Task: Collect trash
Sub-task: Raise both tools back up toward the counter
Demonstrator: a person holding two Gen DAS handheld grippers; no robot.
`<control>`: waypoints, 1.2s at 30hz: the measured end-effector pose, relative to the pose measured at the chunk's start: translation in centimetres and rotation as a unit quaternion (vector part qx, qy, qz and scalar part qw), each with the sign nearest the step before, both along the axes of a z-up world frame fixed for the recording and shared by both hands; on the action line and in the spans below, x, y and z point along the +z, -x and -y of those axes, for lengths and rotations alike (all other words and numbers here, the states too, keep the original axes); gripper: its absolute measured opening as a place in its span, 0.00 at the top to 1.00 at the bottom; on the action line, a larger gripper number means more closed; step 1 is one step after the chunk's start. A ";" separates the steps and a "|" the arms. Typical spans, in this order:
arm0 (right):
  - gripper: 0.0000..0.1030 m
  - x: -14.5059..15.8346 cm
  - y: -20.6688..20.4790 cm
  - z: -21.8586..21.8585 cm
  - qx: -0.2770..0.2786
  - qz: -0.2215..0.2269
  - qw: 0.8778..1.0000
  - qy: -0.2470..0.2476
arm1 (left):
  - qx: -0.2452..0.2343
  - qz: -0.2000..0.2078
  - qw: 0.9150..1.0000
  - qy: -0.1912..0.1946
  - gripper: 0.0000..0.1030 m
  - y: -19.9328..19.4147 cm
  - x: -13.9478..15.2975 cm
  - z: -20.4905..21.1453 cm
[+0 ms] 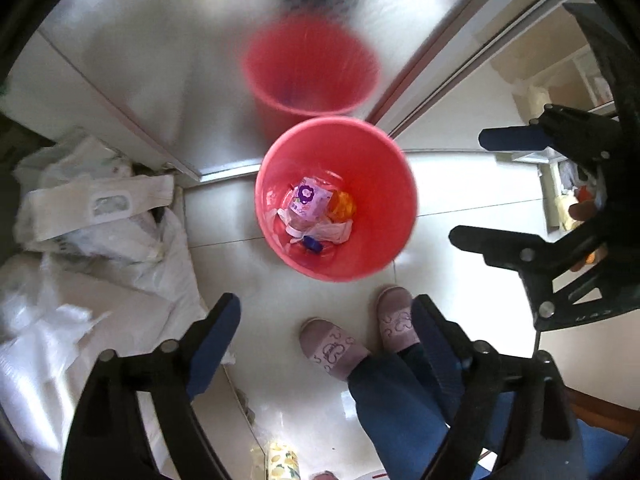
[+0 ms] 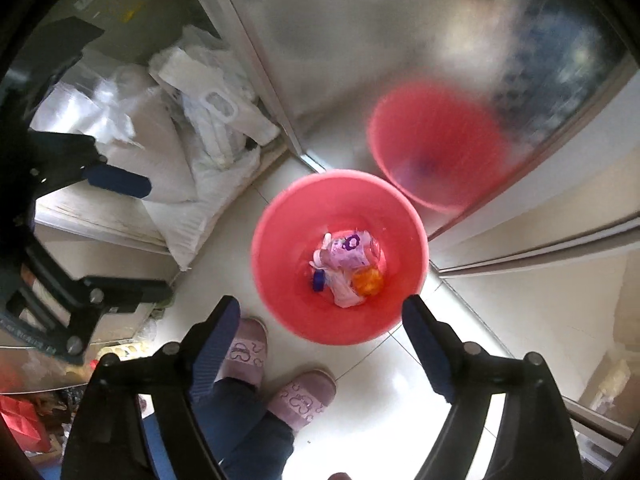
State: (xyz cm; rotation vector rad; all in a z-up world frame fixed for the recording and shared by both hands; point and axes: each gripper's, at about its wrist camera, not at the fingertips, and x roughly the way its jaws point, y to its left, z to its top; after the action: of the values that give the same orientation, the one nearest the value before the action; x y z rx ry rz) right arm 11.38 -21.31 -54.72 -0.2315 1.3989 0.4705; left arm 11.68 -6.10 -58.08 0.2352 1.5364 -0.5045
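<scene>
A pink waste bin [image 1: 280,160] stands on the pale tiled floor below both grippers; it also shows in the right wrist view [image 2: 280,240]. Inside lie a purple-and-white packet [image 1: 307,200], an orange wrapper [image 1: 343,205], white paper [image 1: 334,232] and a blue cap [image 1: 313,244]. My left gripper [image 1: 326,320] is open and empty above the floor in front of the bin. My right gripper [image 2: 322,320] is open and empty above the bin's near rim. Each gripper shows at the edge of the other's view.
A frosted metal-framed door [image 1: 180,60] behind the bin mirrors it. White bags and packaging [image 1: 92,216] are piled to the left. The person's pink slippers [image 1: 332,348] stand just in front of the bin. A yellow patterned carton [image 1: 282,460] lies at the bottom.
</scene>
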 end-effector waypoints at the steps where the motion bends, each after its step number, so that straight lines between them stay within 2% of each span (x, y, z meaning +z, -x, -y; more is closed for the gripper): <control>1: 0.15 1.1 0.2 -0.1 0.001 0.002 1.000 0.001 | 0.001 0.005 1.000 -0.005 0.12 0.4 1.6 0.0; 5: 0.14 7.2 1.5 -0.5 0.002 0.014 1.000 0.009 | 0.020 0.023 0.999 -0.011 0.12 2.0 8.1 -0.3; 9: 0.13 13.2 3.4 0.0 -0.015 0.003 1.000 -0.014 | 0.032 0.035 0.999 -0.001 0.09 3.9 14.7 -0.1; 13: 0.13 19.7 5.5 0.3 -0.036 0.011 0.999 -0.022 | 0.043 0.054 0.998 0.001 0.07 5.9 21.7 0.2; 16: 0.13 24.8 6.8 0.3 -0.043 0.037 0.998 -0.023 | 0.050 0.075 0.996 0.003 0.06 7.4 27.0 0.3; 17: 0.13 26.5 7.2 0.4 -0.040 0.046 0.998 -0.024 | 0.053 0.084 0.995 0.000 0.01 7.9 28.5 0.3; 21: 0.13 32.4 8.4 0.3 -0.035 0.081 0.996 -0.013 | 0.046 0.117 0.992 -0.021 0.00 9.1 34.5 0.5; 25: 0.13 35.6 8.7 0.9 -0.050 0.086 0.995 -0.033 | 0.055 0.158 0.986 -0.018 0.00 9.6 39.3 0.5; 30: 0.13 39.0 9.1 1.4 -0.042 0.117 0.991 -0.046 | 0.082 0.192 0.978 -0.001 0.00 9.9 44.3 0.4; 36: 0.13 42.1 10.1 1.5 -0.016 0.158 0.987 -0.038 | 0.072 0.242 0.968 -0.003 0.00 10.5 48.9 1.3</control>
State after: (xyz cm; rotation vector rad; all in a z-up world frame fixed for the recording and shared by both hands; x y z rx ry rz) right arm 1.32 -22.83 -12.66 -0.2105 1.0709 0.4392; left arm 1.15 -7.36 -9.21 0.2296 1.0685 -0.2970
